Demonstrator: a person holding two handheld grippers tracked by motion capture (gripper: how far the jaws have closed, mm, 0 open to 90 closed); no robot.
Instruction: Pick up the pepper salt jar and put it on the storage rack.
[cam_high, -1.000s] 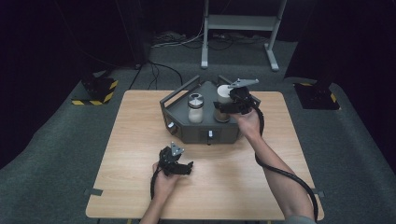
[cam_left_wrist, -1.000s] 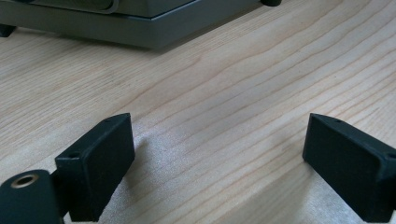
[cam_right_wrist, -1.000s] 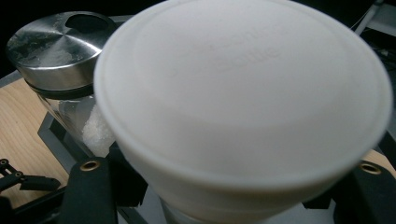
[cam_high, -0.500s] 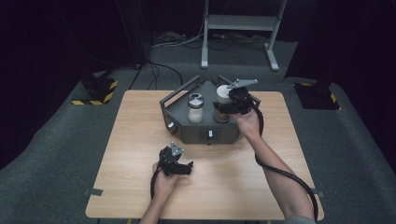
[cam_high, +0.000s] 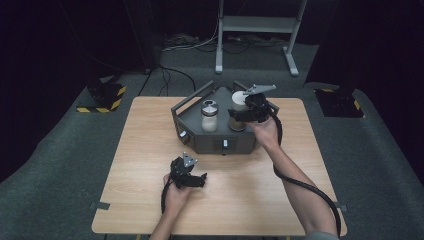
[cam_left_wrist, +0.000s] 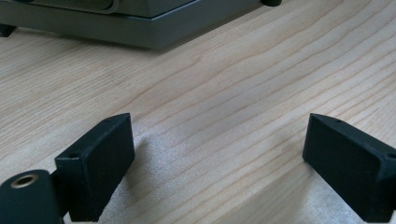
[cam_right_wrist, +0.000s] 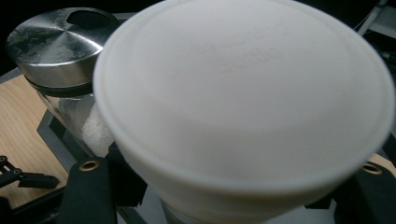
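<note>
Jars were the business at this moment: we had the right gripper (cam_high: 239, 116) clamped around the white-lidded jar (cam_high: 239, 106), which stood in the grey tray (cam_high: 190, 120) just above the centre of the high view. A second jar with a steel lid (cam_high: 209, 106) stood just to its left in the same tray. In the right gripper view the white lid (cam_right_wrist: 247, 102) bulged across most of the frame, the steel-lidded jar (cam_right_wrist: 60, 42) sat in the upper left, and the black jaws hugged the jar's body low down on either side. We judged the grip as made and the lift as not yet begun, since the jar seemed to rest in its seat, though the lid hid its base from us.

The next move called for a straight pull upward, keeping the jar upright and clear of its neighbour and of the tray's handle (cam_high: 192, 97).

Our left gripper (cam_high: 192, 180) rested low and left of centre in the high view on the wooden table (cam_high: 150, 130), well apart from the tray. In the left gripper view its jaws stood wide with only bare wood (cam_left_wrist: 210, 93) between them.

Against the earlier frames we found no change: both hands sat in the same places and the jar had not risen.
</note>
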